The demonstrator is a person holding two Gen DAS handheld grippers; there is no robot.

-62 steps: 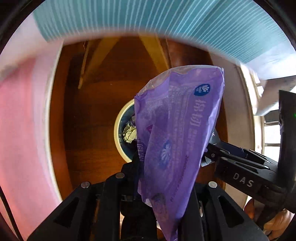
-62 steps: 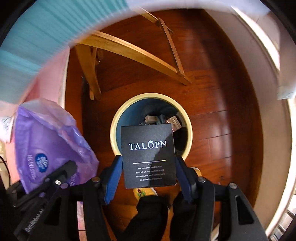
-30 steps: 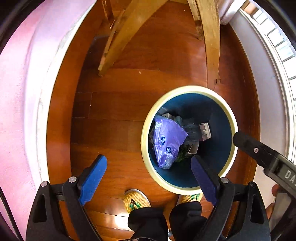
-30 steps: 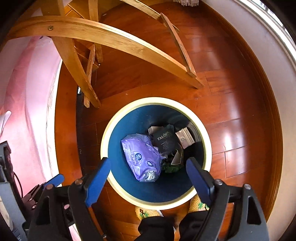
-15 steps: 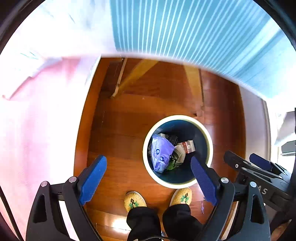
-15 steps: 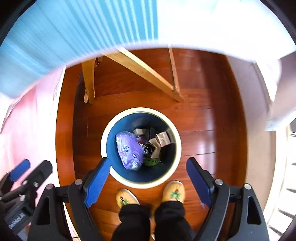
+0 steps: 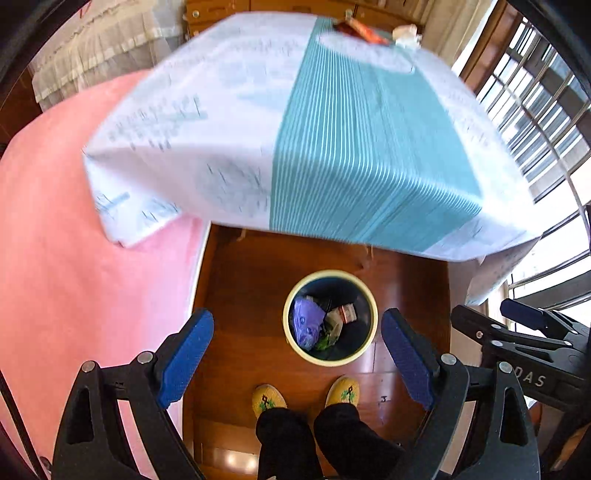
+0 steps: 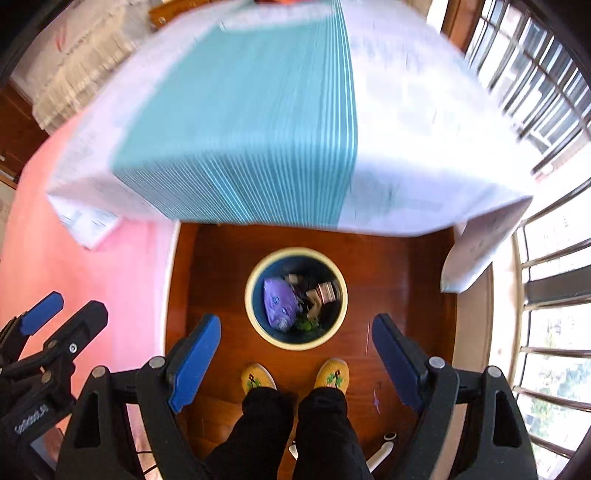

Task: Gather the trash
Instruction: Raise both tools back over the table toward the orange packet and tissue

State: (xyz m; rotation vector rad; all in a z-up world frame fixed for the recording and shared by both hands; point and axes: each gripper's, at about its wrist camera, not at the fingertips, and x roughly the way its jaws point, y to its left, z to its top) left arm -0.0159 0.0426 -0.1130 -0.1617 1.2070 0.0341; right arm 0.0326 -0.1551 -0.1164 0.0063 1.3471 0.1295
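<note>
Hovering above the bin [image 7: 330,356], left claw [image 7: 301,360] and right claw [image 8: 295,356] gape wide, empty.

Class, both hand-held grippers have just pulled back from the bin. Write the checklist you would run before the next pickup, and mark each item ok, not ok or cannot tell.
1. Left hand-held gripper open and empty: ok.
2. Right hand-held gripper open and empty: ok.
3. Purple bag inside the bin: ok.
4. Bin upright on the floor, in front of the slippers: ok.
5. More trash to collect: small items lie at the far edge of the tablecloth; what they are, cannot tell.
</note>
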